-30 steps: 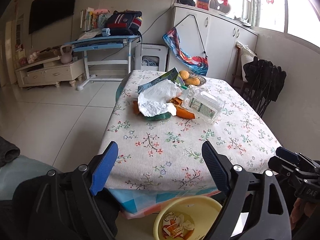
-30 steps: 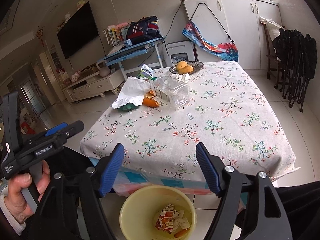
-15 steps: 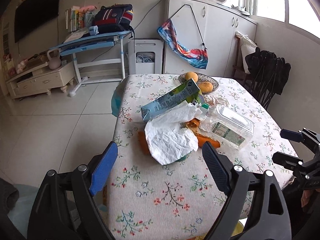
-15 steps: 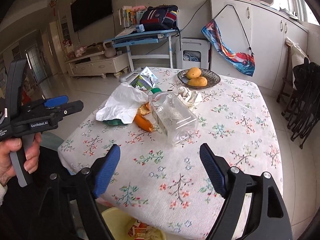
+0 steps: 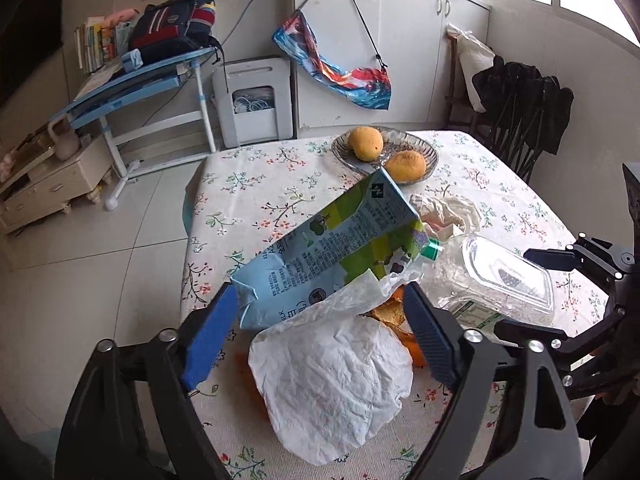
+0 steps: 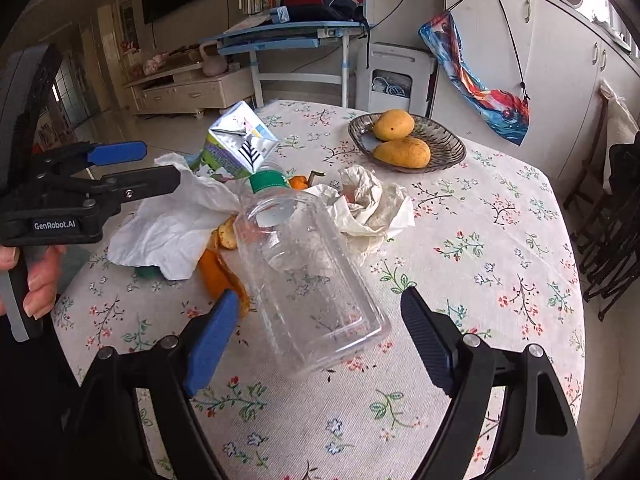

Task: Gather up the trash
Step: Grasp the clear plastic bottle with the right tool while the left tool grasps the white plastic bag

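Trash sits in one heap on the left half of the table [image 6: 500, 240], on the flowered cloth. Nearest the left gripper [image 5: 316, 332] lies a crumpled white paper [image 5: 332, 384], thin, soft and very light by the look of it; it should crush under the pads, so a pinch across its bunched middle seems best. Propped on it, slanting up toward the far side, is a milk carton [image 5: 332, 252], probably empty and light, with stiff walls that dent; its flat sides give the surest hold. Under the paper's right edge show pieces of orange peel [image 6: 220, 268], limp and possibly slick. To the right lies a clear plastic bottle [image 6: 308, 276] on its side, green-capped neck pointing far; smooth, springy, likely to slip or roll, so I would take it across the body. Beyond it rests a wad of tissue [image 6: 372, 204], soft and easy to pinch.

The left gripper's jaws have just been closing, with the paper and the carton's near corner between them; they are not pressing yet. The right gripper [image 6: 316, 340] is spread wide around the bottle's base, holding nothing.

A dish [image 6: 448, 148] with two mangoes [image 6: 400, 152] stands at the far side, apart from the heap.
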`<state>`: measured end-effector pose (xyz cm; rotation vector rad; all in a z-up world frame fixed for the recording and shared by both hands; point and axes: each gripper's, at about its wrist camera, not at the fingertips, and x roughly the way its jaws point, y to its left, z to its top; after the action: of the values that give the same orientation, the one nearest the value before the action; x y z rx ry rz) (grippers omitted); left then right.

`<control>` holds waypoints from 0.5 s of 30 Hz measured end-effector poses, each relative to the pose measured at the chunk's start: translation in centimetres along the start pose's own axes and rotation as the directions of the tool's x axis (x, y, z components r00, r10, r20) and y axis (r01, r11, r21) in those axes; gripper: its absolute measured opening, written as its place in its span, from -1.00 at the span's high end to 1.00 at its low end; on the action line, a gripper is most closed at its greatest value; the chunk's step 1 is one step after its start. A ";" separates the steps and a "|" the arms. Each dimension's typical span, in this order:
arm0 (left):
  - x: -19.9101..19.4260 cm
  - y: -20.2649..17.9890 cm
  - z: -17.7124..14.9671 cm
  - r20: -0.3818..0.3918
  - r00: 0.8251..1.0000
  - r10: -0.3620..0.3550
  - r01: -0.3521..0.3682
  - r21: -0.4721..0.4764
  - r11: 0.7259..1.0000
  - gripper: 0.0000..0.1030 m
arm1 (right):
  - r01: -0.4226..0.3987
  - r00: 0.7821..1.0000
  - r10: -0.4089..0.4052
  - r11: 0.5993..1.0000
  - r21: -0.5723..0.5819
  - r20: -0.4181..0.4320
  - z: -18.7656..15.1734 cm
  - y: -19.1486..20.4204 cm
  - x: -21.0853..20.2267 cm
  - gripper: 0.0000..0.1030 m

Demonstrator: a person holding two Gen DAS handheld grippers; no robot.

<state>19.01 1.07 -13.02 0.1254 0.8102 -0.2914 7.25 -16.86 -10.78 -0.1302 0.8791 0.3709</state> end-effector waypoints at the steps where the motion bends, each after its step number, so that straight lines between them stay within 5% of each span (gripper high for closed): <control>1: 0.7 0.0 -0.1 -0.040 0.999 -0.024 0.024 -0.002 1.000 0.01 | -0.007 1.000 0.007 1.000 0.003 -0.013 0.0 0.0 0.5 -0.55; 5: 0.3 -0.4 -0.7 -0.053 0.996 -0.071 0.071 0.007 0.997 0.82 | -0.030 0.999 0.031 0.999 0.027 -0.030 -0.4 -0.2 0.8 -0.28; 12: -3.9 -1.8 -3.8 -0.045 0.976 -0.214 0.214 0.013 0.977 0.92 | -0.030 1.000 0.029 0.998 0.059 0.007 -2.0 -0.5 -2.5 -0.15; 15: -5.1 -2.3 -6.2 -0.104 0.959 -0.265 0.265 -0.020 0.964 0.92 | -0.033 0.999 0.034 0.996 0.080 -0.005 -3.5 -0.6 -3.7 -0.13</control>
<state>10.68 1.30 -13.53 0.0260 0.9344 -0.5395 2.78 -19.26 -10.13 -0.0424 0.9018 0.3659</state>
